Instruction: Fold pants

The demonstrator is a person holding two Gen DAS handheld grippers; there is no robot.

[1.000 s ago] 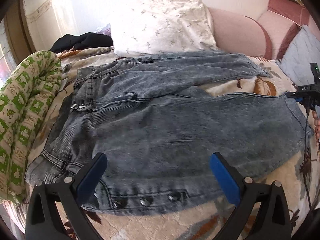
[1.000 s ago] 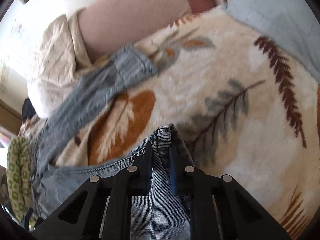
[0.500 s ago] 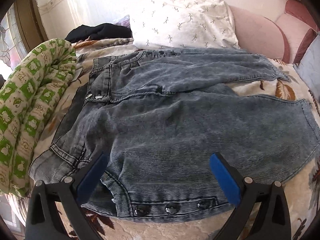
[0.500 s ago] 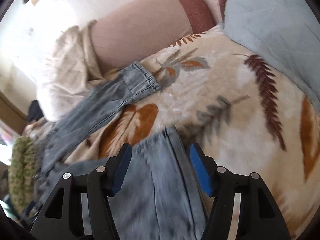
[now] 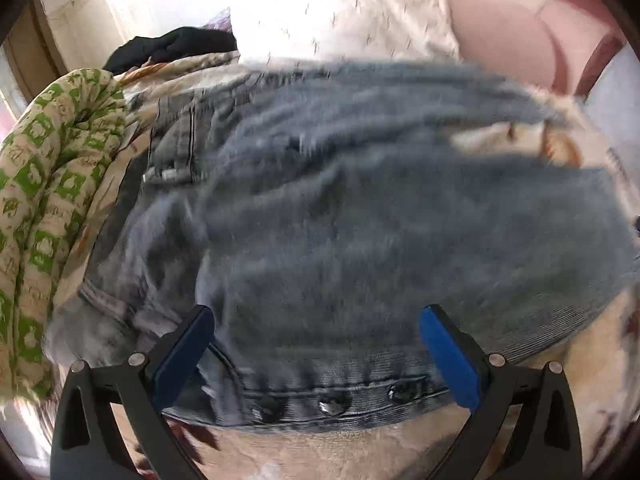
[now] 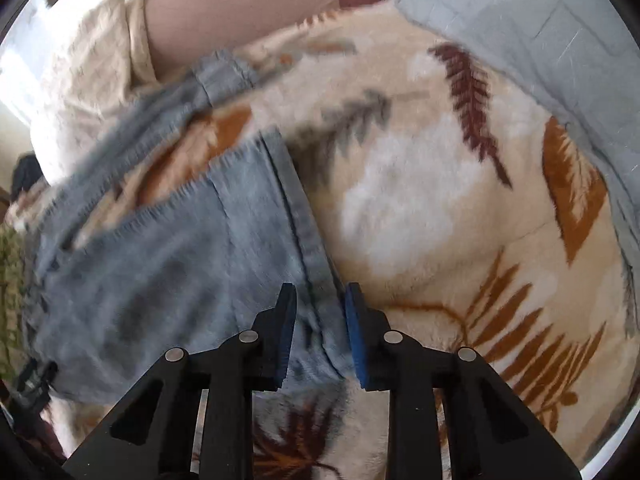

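Leaf-print blanket [image 6: 420, 208] bears the jeans [image 5: 380, 220]; your right gripper [image 6: 320, 332], just closing, straddles their hem unclamped after letting go. Left gripper [image 5: 316, 344] gapes over the waistband.

Black tongs [image 5: 316, 352], blue pads [image 5: 448, 360]

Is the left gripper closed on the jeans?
No. The left gripper stands wide open above the jeans, pads apart.
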